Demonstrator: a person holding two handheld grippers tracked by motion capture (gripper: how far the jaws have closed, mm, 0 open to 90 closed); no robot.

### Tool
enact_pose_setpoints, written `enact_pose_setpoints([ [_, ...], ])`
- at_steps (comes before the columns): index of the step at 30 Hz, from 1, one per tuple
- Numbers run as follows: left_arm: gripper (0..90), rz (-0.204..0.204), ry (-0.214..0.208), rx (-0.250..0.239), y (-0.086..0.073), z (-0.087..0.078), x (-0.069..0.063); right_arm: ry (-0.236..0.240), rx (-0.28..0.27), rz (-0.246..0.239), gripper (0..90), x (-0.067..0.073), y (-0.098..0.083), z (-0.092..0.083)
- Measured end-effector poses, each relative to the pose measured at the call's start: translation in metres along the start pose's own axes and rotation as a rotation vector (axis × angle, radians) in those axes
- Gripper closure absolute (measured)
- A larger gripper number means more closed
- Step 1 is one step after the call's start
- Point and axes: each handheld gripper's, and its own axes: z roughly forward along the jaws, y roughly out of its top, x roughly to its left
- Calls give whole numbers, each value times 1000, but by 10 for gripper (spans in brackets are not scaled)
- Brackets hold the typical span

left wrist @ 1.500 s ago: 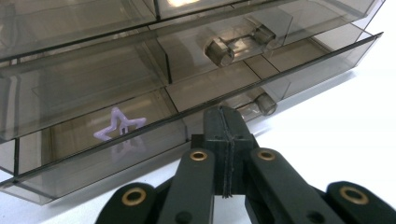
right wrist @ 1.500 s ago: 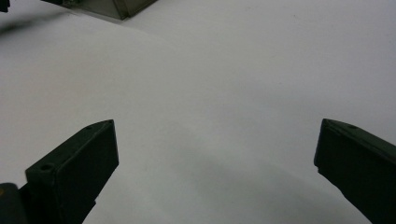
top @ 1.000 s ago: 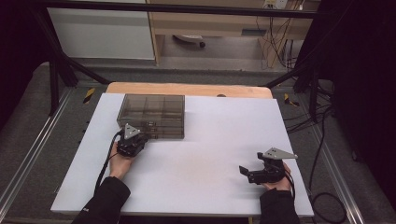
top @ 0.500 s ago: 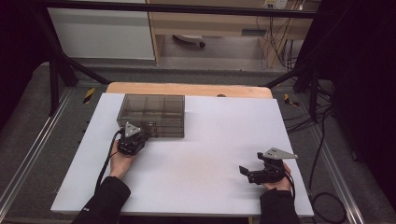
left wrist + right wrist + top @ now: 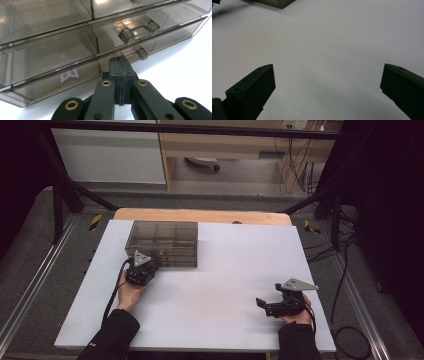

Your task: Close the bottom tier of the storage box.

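Two grippers are on the white table (image 5: 220,320), and the left gripper (image 5: 145,263) is the one up against the smoky clear compartment box (image 5: 162,242). That box sits on the far left part of the table, lid down, with its near long side facing the person. From the left gripper view, the left gripper (image 5: 119,63) has its jaws pressed flat together with nothing between them, tips right at the box's (image 5: 62,47) near wall, just below and left of the latch (image 5: 136,30) on the front edge; whether they touch the plastic is hard to say. The right gripper (image 5: 265,305) rests well apart on the near right of the table, jaws spread wide over bare tabletop (image 5: 324,45). No brand, label or writing can be read on the box.
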Motion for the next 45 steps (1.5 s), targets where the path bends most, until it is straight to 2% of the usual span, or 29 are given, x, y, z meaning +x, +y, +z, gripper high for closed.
enact_pose_setpoints([
  [4, 891, 11, -16, 0, -1, -10, -2, -1, -3, -3, 7, -1, 0, 0],
  [9, 818, 39, -28, 4, -5, -22, -5, -1, -3, -1, 6, 0, 0, 0],
  [10, 761, 44, -41, 3, -7, -28, -5, -2, -1, -1, 6, 0, 0, 0],
  [12, 708, 44, -59, 7, -12, -34, -5, -2, -1, -2, 6, 0, 0, 0],
  [18, 481, 67, -82, -12, -21, -46, -7, -2, -4, -1, 6, 1, 0, 0],
  [22, 348, 82, -119, 3, -26, -52, -8, -2, -6, -1, 6, 0, 0, 0],
  [24, 294, 84, -146, 2, -29, -54, -8, -1, -5, -2, 6, 0, 0, -1],
  [30, 185, 65, -173, -15, -37, -66, -4, -1, -7, -2, 6, 1, 0, -1],
  [36, 101, 73, -162, -19, -45, -79, 1, 4, -2, -2, 5, 1, 0, -1],
  [45, 42, 65, -139, -5, -55, -93, 12, 7, 1, -4, 6, 1, -1, -1],
])
